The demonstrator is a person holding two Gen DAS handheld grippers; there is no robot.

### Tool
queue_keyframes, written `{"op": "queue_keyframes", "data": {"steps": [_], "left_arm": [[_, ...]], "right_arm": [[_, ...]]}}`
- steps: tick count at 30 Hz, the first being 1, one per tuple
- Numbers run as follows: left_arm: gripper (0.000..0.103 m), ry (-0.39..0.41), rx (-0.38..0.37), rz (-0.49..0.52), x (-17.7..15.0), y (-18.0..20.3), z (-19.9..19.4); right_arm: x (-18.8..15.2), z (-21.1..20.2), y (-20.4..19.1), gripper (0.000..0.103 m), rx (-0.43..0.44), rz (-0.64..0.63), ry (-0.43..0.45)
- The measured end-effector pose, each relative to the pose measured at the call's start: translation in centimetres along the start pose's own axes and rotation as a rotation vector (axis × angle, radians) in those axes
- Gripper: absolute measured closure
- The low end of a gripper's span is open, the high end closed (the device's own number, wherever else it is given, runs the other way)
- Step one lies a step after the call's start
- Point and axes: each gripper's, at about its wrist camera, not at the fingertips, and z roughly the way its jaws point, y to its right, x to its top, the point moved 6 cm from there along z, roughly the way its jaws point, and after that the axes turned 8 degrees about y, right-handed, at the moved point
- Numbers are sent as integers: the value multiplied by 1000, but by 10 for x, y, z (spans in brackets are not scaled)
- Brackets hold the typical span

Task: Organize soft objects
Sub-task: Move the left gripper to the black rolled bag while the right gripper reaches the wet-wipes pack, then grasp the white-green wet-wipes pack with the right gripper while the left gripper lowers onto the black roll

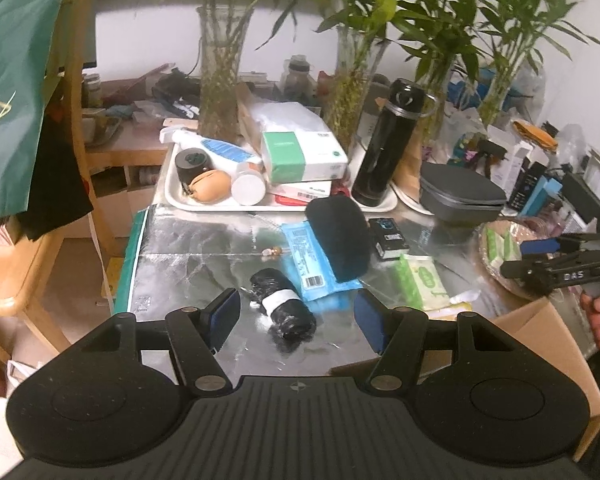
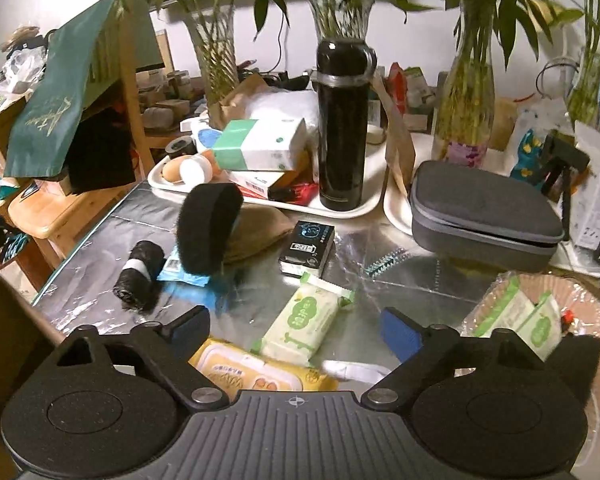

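Observation:
A black roll of bags (image 1: 284, 314) with a white band lies on the silver table cover, in line with the gap of my left gripper (image 1: 296, 322); the blue pads stand apart from it. Behind it are a blue packet (image 1: 310, 258) and a black fuzzy pad (image 1: 338, 238). My right gripper (image 2: 294, 330) is open over a green-and-white tissue pack (image 2: 306, 326), not touching it. A yellow wipes pack (image 2: 260, 372) lies just below. The roll (image 2: 138, 276) and fuzzy pad (image 2: 208, 232) sit further left. A hand carries the right gripper (image 1: 556, 272) at the right edge.
A wrapped round basket (image 2: 576, 286) at the right holds more tissue packs. An open cardboard box (image 1: 540, 344) stands at the table's near edge. A small black box (image 2: 308, 246), grey case (image 2: 484, 216), black flask (image 2: 342, 128), loaded white tray (image 2: 356, 210) and glass vases crowd the back.

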Motion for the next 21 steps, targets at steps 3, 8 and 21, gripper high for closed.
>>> {"op": "queue_keyframes", "data": {"steps": [3,8,21], "left_arm": [[41,1,6,-14,-2,-7,4],[41,-15,20,-41,-9,-19,14],[41,-50,25,-68,-22,-36,32]], "right_arm": [[-4,19,3,17,3,-5,-23],[-12,50,8,24,1,-5,-66],[-33,126,11,25,63,-5,-183]]}}
